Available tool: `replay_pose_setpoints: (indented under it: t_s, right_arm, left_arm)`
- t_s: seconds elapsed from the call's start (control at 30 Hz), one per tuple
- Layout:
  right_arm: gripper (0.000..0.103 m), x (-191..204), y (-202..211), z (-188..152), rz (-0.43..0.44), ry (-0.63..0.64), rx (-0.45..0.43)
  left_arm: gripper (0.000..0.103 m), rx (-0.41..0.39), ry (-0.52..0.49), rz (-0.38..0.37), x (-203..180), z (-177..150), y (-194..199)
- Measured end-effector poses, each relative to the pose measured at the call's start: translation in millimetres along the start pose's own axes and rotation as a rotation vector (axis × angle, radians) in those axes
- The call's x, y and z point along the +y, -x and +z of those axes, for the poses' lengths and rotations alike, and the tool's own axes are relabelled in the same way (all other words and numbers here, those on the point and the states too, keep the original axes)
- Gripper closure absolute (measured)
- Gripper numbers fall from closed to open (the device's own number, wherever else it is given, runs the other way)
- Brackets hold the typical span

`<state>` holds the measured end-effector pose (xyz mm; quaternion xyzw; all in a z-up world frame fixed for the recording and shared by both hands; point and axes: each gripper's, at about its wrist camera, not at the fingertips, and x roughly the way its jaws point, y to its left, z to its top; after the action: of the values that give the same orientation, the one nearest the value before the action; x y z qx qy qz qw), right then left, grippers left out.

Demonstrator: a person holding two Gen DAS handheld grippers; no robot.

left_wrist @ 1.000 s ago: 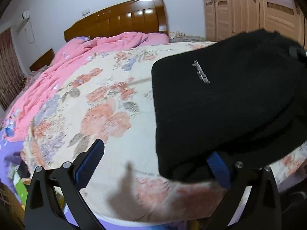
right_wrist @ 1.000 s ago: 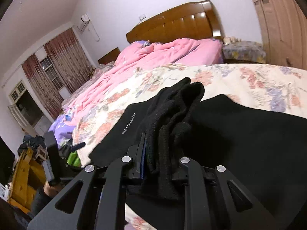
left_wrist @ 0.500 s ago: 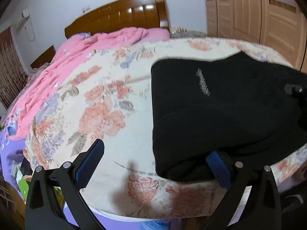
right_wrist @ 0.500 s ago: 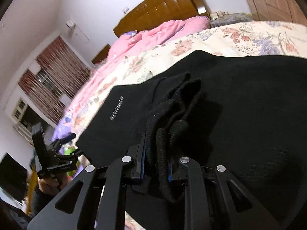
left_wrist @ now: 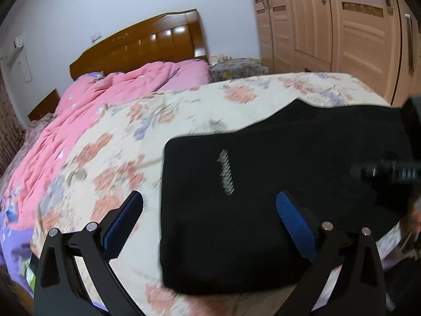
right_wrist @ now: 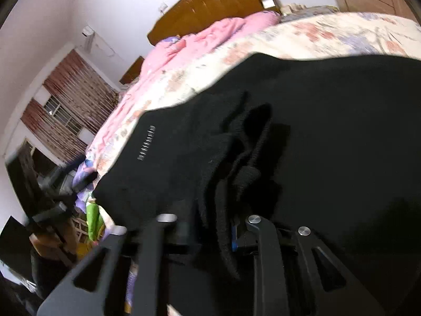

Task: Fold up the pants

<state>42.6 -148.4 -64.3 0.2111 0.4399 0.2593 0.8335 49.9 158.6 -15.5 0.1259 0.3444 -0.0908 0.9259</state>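
The black pants [left_wrist: 263, 184] lie folded on the floral bedspread [left_wrist: 118, 152], with a small silver logo facing up. My left gripper [left_wrist: 210, 210] hovers open over their near left corner, one finger off the cloth and one above it, with nothing gripped. In the right wrist view my right gripper [right_wrist: 210, 234] sits low on the pants [right_wrist: 342, 131]. Its jaws are opening, and a bunched roll of black knit fabric [right_wrist: 236, 163] still fills the gap and touches both pads.
A pink quilt [left_wrist: 105, 100] and a wooden headboard [left_wrist: 147, 44] lie at the far end of the bed. Wardrobe doors [left_wrist: 342, 26] stand to the right. Past the bed's near left edge there is clutter [right_wrist: 92, 218] on the floor.
The right gripper came down and rolled, laying the bunched fabric onto the pants, and its jaws widened slightly. The left gripper rose and drew back from the pants' near edge.
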Motion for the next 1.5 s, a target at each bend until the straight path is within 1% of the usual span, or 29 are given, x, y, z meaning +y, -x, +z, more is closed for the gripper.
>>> replay_pose_setpoints:
  t_s: [0.03, 0.13, 0.17, 0.2, 0.23, 0.3, 0.33, 0.37, 0.4, 0.43, 0.5, 0.53, 0.57, 0.63, 0.67, 0.77, 0.83, 0.87, 0.93, 0.97, 1.0, 1.1, 1.13, 1.17, 1.23, 1.37, 1.43, 1.47, 1.5]
  right_arm:
    - [0.061, 2, 4, 2, -0.025, 0.018, 0.011]
    - [0.057, 13, 21, 7, -0.11, 0.094, -0.014]
    - [0.057, 17, 28, 9, -0.13, 0.11, -0.035]
    - [0.055, 20, 32, 9, -0.146, 0.126, -0.055]
    - [0.054, 31, 36, 10, -0.168, 0.174, -0.083]
    - [0.054, 49, 34, 10, -0.173, 0.268, -0.103]
    - [0.054, 63, 27, 9, -0.166, 0.335, -0.098]
    - [0.054, 70, 20, 7, -0.165, 0.37, -0.089]
    - [0.054, 79, 8, 4, -0.173, 0.423, -0.065]
    - [0.054, 83, 1, 1, -0.18, 0.447, -0.047]
    - [0.052, 83, -19, -6, -0.204, 0.482, 0.017]
    - [0.05, 76, -23, -10, -0.205, 0.485, 0.029]
    - [0.05, 71, -22, -11, -0.186, 0.48, 0.019]
    - [0.05, 59, -17, -9, -0.132, 0.439, 0.012]
    - [0.05, 57, -16, -8, -0.118, 0.429, 0.014]
    - [0.05, 59, -14, -4, -0.112, 0.425, 0.033]
    - [0.044, 57, -6, 0, -0.095, 0.393, 0.052]
    - [0.041, 54, 2, 5, -0.099, 0.376, 0.037]
    - [0.025, 43, 16, 16, -0.198, 0.363, -0.022]
    - [0.024, 33, 21, 21, -0.271, 0.355, -0.038]
    - [0.024, 16, 25, 27, -0.368, 0.333, -0.036]
    - [0.023, -27, 22, 30, -0.544, 0.255, 0.043]
    - [0.02, -38, 24, 28, -0.526, 0.254, 0.044]
    - [0.019, -41, 29, 25, -0.48, 0.261, 0.02]
    - [0.018, -44, 32, 24, -0.455, 0.253, 0.016]
    - [0.017, -44, 32, 24, -0.45, 0.274, 0.03]
    - [0.017, -44, 36, 26, -0.438, 0.268, 0.048]
    - [0.017, -44, 43, 27, -0.427, 0.249, 0.044]
    - [0.017, -46, 51, 30, -0.425, 0.232, 0.026]
  left_arm:
    - [0.002, 0.001, -0.007, -0.01, -5, 10, -3]
    - [0.002, -0.029, -0.058, 0.001, -17, 28, -3]
    - [0.002, -0.047, -0.056, 0.002, -18, 35, -2]
    - [0.002, -0.049, -0.04, -0.008, -16, 39, -3]
    - [0.002, -0.042, -0.019, -0.014, -14, 43, -7]
    - [0.002, 0.011, 0.011, -0.01, -11, 50, -26]
    - [0.002, 0.042, 0.01, -0.008, -11, 51, -43]
    - [0.002, 0.069, 0.005, 0.004, -12, 50, -54]
    - [0.002, 0.12, -0.012, 0.046, -15, 47, -74]
    - [0.002, 0.141, -0.023, 0.07, -16, 44, -82]
    - [0.002, 0.204, -0.036, 0.075, -18, 31, -106]
    - [0.001, 0.224, -0.03, 0.068, -17, 25, -114]
    - [0.001, 0.193, 0.009, 0.044, -12, 22, -114]
    - [0.001, 0.202, 0.066, -0.01, -1, 19, -118]
    - [0.001, 0.203, 0.076, -0.021, 1, 18, -118]
    - [0.001, 0.191, 0.079, -0.017, 1, 15, -118]
    - [0.001, 0.187, 0.08, -0.015, 1, 15, -118]
    - [0.001, 0.187, 0.081, -0.016, 1, 15, -118]
    - [0.001, 0.187, 0.084, -0.02, 1, 14, -118]
    - [0.001, 0.187, 0.085, -0.02, 1, 14, -118]
    - [0.001, 0.188, 0.086, -0.019, 1, 15, -118]
    - [0.001, 0.186, 0.088, -0.02, 1, 15, -117]
    - [0.001, 0.186, 0.089, -0.021, 1, 15, -117]
    - [0.001, 0.186, 0.091, -0.021, 2, 15, -118]
    - [0.001, 0.186, 0.092, -0.02, 2, 16, -118]
    - [0.001, 0.193, 0.096, -0.021, 2, 15, -118]
    - [0.001, 0.217, 0.127, -0.007, 4, 17, -115]
    - [0.002, 0.225, 0.149, 0.014, 3, 19, -111]
    - [0.002, 0.212, 0.148, 0.018, 1, 22, -103]
